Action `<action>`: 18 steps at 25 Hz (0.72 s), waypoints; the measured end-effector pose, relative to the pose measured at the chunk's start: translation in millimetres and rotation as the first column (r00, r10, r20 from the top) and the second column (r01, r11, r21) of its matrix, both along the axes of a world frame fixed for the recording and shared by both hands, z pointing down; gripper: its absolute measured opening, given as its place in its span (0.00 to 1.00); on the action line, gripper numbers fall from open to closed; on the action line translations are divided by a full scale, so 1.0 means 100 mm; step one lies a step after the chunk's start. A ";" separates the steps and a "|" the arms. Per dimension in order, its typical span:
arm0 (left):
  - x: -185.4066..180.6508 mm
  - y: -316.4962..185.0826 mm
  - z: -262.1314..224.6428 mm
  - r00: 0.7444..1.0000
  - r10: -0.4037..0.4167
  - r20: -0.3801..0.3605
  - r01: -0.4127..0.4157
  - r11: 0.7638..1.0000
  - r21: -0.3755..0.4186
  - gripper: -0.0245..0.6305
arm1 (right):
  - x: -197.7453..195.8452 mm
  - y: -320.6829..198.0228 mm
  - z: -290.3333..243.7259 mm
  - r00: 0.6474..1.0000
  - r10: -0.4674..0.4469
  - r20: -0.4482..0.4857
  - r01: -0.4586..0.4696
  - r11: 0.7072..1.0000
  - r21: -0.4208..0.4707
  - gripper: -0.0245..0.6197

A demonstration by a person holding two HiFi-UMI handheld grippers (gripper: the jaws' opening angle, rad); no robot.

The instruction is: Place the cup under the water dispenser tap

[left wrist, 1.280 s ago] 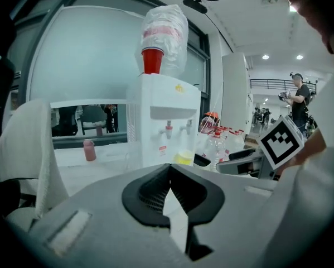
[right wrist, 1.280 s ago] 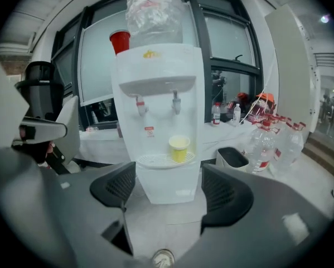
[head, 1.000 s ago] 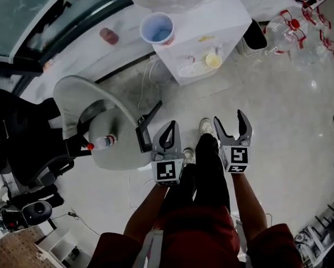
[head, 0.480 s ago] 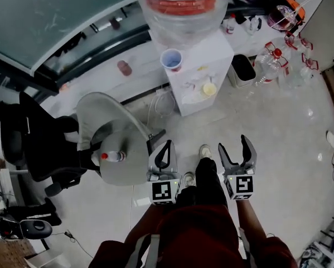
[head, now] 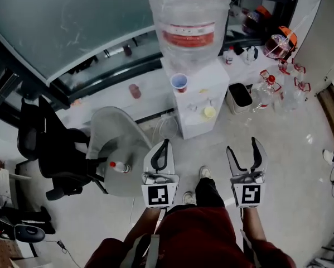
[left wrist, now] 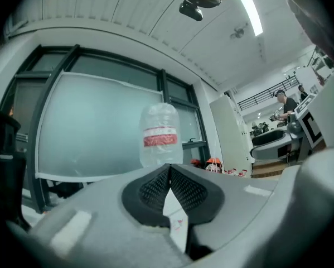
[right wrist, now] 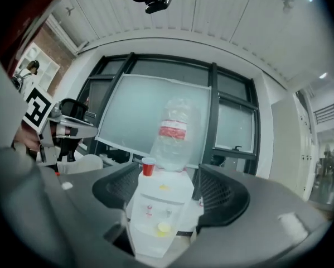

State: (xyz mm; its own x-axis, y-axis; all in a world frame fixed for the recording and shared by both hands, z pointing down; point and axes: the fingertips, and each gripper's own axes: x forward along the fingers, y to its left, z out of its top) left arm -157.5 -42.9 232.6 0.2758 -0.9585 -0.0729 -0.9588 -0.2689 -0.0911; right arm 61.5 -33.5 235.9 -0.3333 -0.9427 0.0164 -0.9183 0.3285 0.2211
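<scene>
Currently the water dispenser (head: 199, 108) stands on the floor against the window wall, ahead of the person, with its large inverted bottle (head: 189, 21) seated on top to feed it. Both grippers are held level in front of the person, aimed at the dispenser and well apart from it. Judged from this, the step in hand is the approach, and no grasp has begun.

The left gripper (head: 166, 144) has its fingers pressed together with nothing between them, which suggests it is idle for this task. The right gripper (head: 242, 145) has its fingers spread wide. They have just been closing slightly, and nothing lies between them; only the distant dispenser shows through the gap. That spread suits taking a round body from the side.

The cup (head: 179, 82), red outside, stands upright on the dispenser's top, just beside the bottle and not yet under a tap (right wrist: 168, 212). A small yellow object (head: 209, 111) occupies the tray below the taps and may obstruct placement.
</scene>
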 end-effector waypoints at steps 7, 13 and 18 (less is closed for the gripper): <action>-0.12 0.06 -0.48 1.000 -0.029 0.011 0.027 0.994 0.108 0.05 | -0.01 -0.04 -0.51 1.000 0.001 -0.003 0.000 0.995 0.103 0.52; -0.16 0.06 -0.57 0.999 -0.034 0.017 0.032 0.993 0.116 0.05 | 0.00 -0.10 -0.55 1.000 0.006 -0.007 -0.005 0.996 0.094 0.48; -0.13 0.09 -0.54 0.999 -0.034 0.019 0.032 0.992 0.122 0.05 | -0.02 -0.08 -0.54 1.000 -0.021 -0.004 0.021 0.995 0.096 0.39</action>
